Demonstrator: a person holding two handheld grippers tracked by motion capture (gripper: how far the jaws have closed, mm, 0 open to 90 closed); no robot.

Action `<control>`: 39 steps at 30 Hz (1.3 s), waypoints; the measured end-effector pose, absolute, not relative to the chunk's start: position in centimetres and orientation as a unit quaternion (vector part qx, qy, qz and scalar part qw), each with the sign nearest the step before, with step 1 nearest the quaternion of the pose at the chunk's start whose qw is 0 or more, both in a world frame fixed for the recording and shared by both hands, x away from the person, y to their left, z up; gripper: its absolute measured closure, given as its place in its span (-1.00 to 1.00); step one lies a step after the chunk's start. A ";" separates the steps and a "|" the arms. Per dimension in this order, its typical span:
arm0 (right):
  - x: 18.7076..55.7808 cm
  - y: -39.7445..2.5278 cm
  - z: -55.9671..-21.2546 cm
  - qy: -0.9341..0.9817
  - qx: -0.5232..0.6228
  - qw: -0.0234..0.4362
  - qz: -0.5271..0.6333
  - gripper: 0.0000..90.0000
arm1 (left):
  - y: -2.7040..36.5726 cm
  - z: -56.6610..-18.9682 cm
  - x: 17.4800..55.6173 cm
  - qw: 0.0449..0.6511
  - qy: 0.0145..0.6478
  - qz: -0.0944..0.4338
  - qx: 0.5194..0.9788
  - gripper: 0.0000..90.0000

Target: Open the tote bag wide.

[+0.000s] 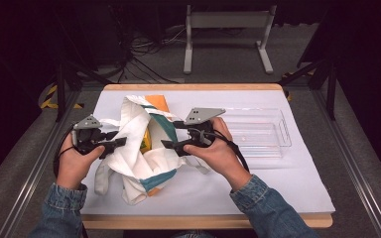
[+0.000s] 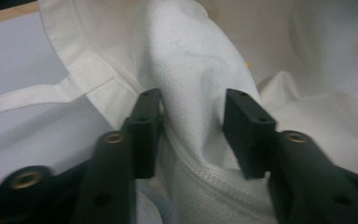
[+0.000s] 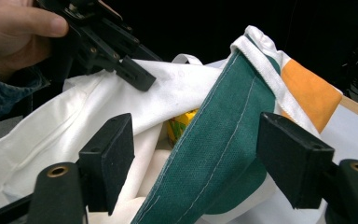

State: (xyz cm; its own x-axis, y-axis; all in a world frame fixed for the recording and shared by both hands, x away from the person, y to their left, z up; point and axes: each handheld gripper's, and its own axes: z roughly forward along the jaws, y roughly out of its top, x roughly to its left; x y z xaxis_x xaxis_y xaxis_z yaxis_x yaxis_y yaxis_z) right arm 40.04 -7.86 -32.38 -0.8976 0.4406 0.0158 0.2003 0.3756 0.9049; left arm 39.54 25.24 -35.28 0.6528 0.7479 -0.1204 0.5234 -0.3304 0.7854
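we pinch each rim of the tote bag point(image 1: 139, 148) fully before spreading: left tool point(image 2: 193, 123) narrow around white hem, right tool point(image 3: 196, 161) wide around green edge.

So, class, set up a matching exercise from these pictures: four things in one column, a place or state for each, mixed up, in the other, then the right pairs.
Things:
1. cloth bag
2. plastic tray
3. left gripper
4. yellow packet

Places or states:
A. clear, at the table's right
B. peeping out inside the bag
C. jaws apart around a white fold
D. white, green and orange, crumpled mid-table

Pairs: 1-D, 2-A, 3-C, 4-B
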 end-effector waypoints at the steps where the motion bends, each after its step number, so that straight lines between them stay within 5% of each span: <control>1: 40.1 -7.8 -32.5 0.823 0.194 0.115 0.522 -0.31 | 25.4 -35.0 39.4 0.427 0.390 0.138 0.804 0.68; 5: 40.2 -7.9 -32.6 0.831 0.190 0.128 0.507 0.02 | 25.4 -34.7 39.2 0.433 0.385 0.150 0.801 0.85; 6: 40.1 -8.1 -32.3 0.836 0.184 0.133 0.500 0.42 | 25.4 -34.4 39.1 0.437 0.381 0.161 0.799 0.87; 10: 39.9 -8.7 -31.8 0.840 0.182 0.173 0.481 0.92 | 25.6 -33.6 38.7 0.456 0.377 0.175 0.787 0.89; 27: 39.9 -10.7 -33.5 0.835 0.208 0.178 0.477 0.96 | 29.0 -32.7 37.3 0.428 0.399 0.243 0.774 0.92; 39: 40.4 -10.2 -35.7 0.837 0.226 0.169 0.470 0.95 | 30.2 -35.1 38.6 0.406 0.419 0.220 0.781 0.91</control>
